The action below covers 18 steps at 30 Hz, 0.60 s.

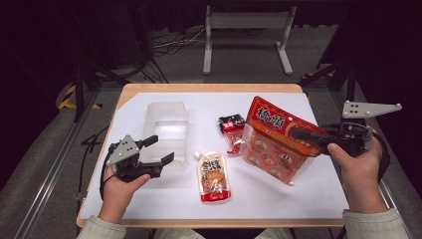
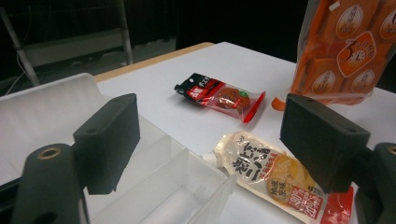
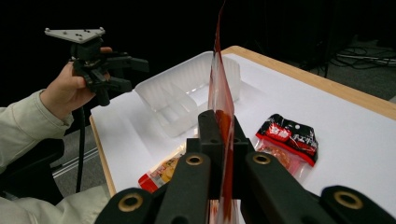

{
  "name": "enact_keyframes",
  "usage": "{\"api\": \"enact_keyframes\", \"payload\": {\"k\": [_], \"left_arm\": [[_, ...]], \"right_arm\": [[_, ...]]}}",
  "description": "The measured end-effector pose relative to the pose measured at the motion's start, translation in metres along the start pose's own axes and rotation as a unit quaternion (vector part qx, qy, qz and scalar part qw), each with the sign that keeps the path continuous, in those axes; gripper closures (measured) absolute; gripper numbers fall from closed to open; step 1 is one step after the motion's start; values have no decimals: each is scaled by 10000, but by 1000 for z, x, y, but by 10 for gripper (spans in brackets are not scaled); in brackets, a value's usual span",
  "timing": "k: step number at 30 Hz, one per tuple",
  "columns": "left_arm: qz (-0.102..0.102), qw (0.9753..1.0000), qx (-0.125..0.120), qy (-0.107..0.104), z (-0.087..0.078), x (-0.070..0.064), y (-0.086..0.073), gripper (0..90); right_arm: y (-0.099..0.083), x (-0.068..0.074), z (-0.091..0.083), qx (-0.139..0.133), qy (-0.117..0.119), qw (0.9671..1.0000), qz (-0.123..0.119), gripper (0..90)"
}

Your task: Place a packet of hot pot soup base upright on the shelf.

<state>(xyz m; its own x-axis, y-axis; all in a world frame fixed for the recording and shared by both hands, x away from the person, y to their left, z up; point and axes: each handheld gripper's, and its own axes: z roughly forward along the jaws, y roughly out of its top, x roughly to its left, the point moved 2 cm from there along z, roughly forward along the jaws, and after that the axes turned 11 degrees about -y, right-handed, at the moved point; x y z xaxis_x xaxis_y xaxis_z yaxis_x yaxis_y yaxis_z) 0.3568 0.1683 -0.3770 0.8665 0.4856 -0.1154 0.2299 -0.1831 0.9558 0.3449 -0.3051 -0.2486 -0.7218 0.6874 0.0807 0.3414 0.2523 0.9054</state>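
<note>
Right gripper [image 1: 304, 135] is clamped on the big orange-red snack bag [image 1: 276, 144], jaws pinching the flat sealed top edge; in the right gripper view the bag [image 3: 221, 93] runs edge-on as a thin red sheet straight up between the jaws. Bag look: red header band with large white characters, clear lower body showing rows of small orange individually wrapped packs with round white labels, glossy film. It sits tilted at the right of the table, header end raised in the gripper, lower corner down near the white table cover [image 1: 278, 199]. In the left gripper view the bag's [image 2: 348, 51] clear body with the orange packs shows at the far right. Left gripper [image 1: 160, 149] is spread wide, holding nothing, hovering over the near end of the clear plastic bin [image 1: 166, 124] at the table's left. Near centre a spouted sauce pouch [image 1: 214, 177] lies flat, cream top, red bottom. Farther back a small black-and-red snack packet [image 1: 233, 130] lies flat just beside the bag's left edge. Beyond the table, a white metal stand [image 1: 247, 30] on the floor.
</note>
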Motion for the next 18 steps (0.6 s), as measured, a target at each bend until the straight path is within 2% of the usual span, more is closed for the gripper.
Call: {"api": "enact_keyframes", "payload": {"k": [5, 7, 14, 18], "left_arm": [[-144, 9997, 92, -189, 7, -2, 3, 202], [-105, 9997, 67, -210, 8, -2, 6, 200], [-114, 9988, 22, -482, 19, -6, 15, 221], [-20, 9981, -34, -608, 27, -7, 21, 199]], "right_arm": [[12, 5, 4, -49, 48, 9999, -148, 900], [19, 7, 7, -73, 75, 9997, -218, 900], [33, 11, 16, -84, 152, 9993, -335, 900], [40, 14, 21, -96, 236, 9988, -420, 900]]}}
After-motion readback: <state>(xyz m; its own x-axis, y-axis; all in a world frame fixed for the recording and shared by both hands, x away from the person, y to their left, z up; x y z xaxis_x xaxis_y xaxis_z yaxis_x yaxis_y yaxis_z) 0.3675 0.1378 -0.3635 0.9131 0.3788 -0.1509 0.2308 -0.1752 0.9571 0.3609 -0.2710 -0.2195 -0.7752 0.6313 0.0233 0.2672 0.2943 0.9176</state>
